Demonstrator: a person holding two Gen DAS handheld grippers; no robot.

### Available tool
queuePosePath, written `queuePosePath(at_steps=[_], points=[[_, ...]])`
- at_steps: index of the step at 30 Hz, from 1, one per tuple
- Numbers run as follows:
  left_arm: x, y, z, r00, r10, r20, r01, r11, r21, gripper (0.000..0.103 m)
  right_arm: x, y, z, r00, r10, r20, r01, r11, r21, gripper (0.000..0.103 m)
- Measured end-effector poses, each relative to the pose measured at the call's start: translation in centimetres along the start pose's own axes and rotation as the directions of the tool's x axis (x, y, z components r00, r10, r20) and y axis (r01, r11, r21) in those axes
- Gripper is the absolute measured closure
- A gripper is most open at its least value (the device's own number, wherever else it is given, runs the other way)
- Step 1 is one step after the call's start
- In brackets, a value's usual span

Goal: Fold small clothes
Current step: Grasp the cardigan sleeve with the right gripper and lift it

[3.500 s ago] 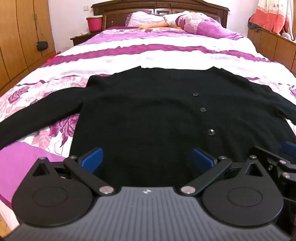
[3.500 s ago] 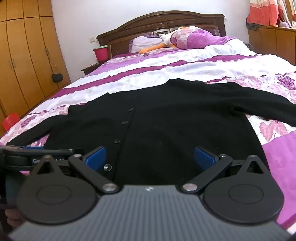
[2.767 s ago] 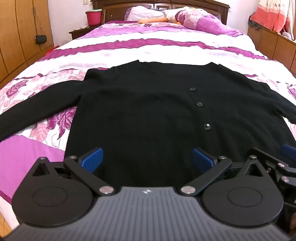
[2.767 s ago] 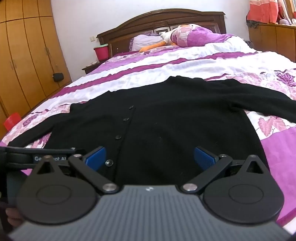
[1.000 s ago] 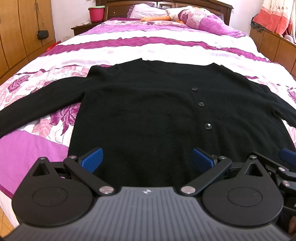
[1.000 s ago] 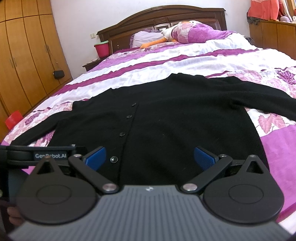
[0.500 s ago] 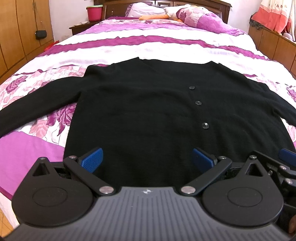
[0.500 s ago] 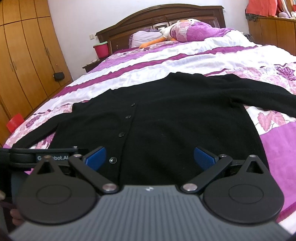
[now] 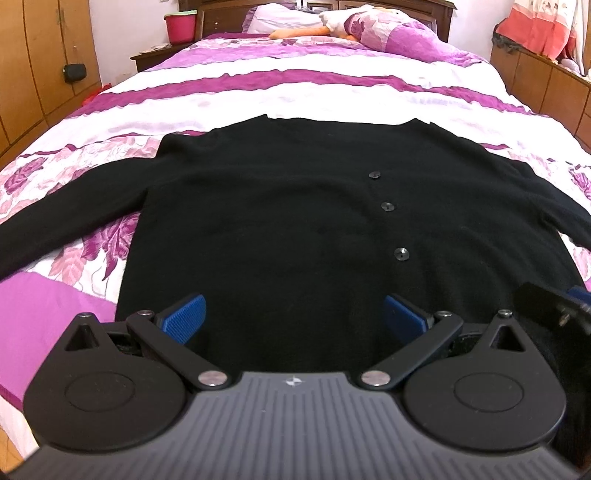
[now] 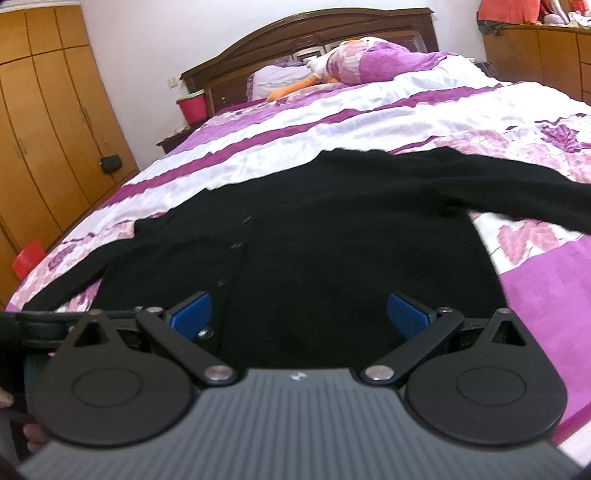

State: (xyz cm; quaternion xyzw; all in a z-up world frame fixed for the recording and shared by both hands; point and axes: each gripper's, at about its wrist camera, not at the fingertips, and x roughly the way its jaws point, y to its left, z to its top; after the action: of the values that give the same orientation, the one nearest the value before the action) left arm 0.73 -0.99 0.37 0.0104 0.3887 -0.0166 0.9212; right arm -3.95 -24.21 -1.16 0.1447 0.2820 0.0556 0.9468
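A black buttoned cardigan (image 9: 280,221) lies flat on the bed, front up, sleeves spread to both sides. It also shows in the right wrist view (image 10: 332,236). My left gripper (image 9: 293,317) is open and empty over the left part of the hem. My right gripper (image 10: 299,314) is open and empty over the right part of the hem, by the lowest button (image 10: 205,333). The right gripper's edge (image 9: 554,314) shows at the right of the left wrist view.
The bed has a purple, white and floral cover (image 9: 295,85). Pillows and a plush toy (image 10: 354,62) lie by the wooden headboard (image 10: 310,33). A wardrobe (image 10: 44,129) stands at the left and a red bucket (image 10: 192,107) on the nightstand. Wooden cabinets (image 9: 546,85) line the right.
Both grippers have dipped slightly towards the cardigan's hem. The right wrist view has tilted and blurred with motion. Both stay open and the cardigan has not moved.
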Motion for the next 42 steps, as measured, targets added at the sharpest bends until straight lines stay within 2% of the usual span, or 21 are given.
queuePosePath(at_steps=[8,18,24,28,38,42], points=[[1.2,-1.4,0.8,0.999,-0.034,-0.006,0.034,0.999,0.033,0.0,0.2,-4.7,1.9,0.995,-0.097,0.033,0.095,0.994,0.062,0.0],[3.9,-2.7,1.2,0.999,-0.029,-0.041,0.031,0.999,0.036,0.0,2.0,-12.9,3.4,0.977,-0.212,0.032,0.197,0.945,0.26,0.0],[5.2,-2.8,1.3,0.998,-0.023,-0.056,0.024,1.0,0.017,0.0,3.2,-16.0,3.6,0.973,-0.228,0.043,0.199,0.915,0.351,0.0],[5.8,-3.1,1.1,0.999,-0.01,-0.051,0.012,0.999,0.039,0.0,4.1,-17.6,3.6,0.963,-0.26,0.066,0.216,0.897,0.385,0.0],[6.3,-3.4,1.0,0.999,-0.01,-0.042,0.013,0.998,0.054,0.0,3.7,-21.6,4.4,0.945,-0.286,0.159,0.161,0.829,0.536,0.0],[6.3,-3.6,0.9,0.999,-0.014,-0.038,0.016,0.998,0.062,0.0,3.6,-23.1,4.3,0.935,-0.312,0.169,0.166,0.805,0.569,0.007]])
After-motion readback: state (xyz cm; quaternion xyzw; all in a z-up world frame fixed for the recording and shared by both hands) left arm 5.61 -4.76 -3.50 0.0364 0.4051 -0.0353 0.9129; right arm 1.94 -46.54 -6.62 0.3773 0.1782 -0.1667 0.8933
